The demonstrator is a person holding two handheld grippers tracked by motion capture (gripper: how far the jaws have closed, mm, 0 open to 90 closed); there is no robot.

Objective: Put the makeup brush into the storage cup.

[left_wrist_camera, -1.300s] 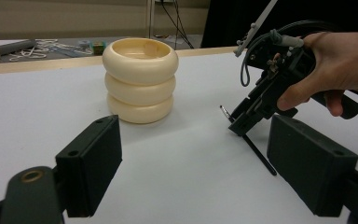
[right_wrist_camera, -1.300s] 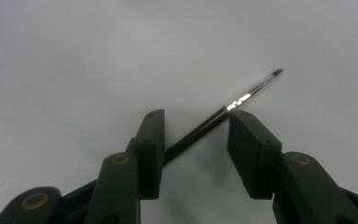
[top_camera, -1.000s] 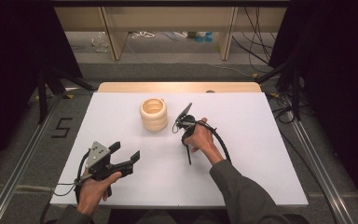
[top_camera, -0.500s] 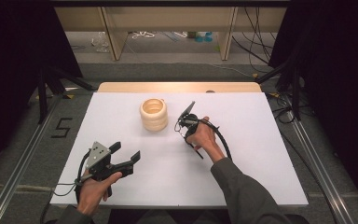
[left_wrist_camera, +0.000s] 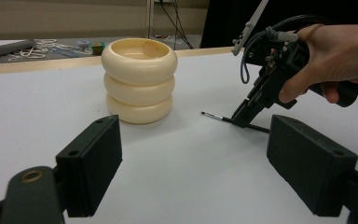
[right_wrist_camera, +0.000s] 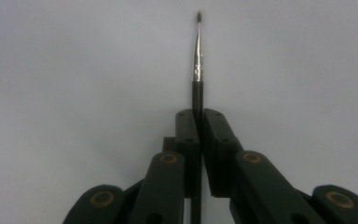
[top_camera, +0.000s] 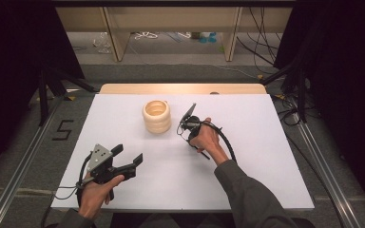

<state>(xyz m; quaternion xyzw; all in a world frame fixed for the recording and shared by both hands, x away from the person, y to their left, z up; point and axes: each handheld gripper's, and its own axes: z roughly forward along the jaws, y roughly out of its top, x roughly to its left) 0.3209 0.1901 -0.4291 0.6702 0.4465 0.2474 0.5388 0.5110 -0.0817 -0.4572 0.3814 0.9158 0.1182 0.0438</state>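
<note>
We see the brush (right_wrist_camera: 198, 70) handle vanish between the right gripper (right_wrist_camera: 199, 116) jaws and off the bottom edge; in the high view, the brush is too small to make out.

The right tongs (right_wrist_camera: 198, 122) are closed on the dark handle of a fine paintbrush (right_wrist_camera: 197, 65), which extends straight ahead of the jaws, metal ferrule and small dark tip foremost, over the plain white worktop (right_wrist_camera: 74, 70).
</note>
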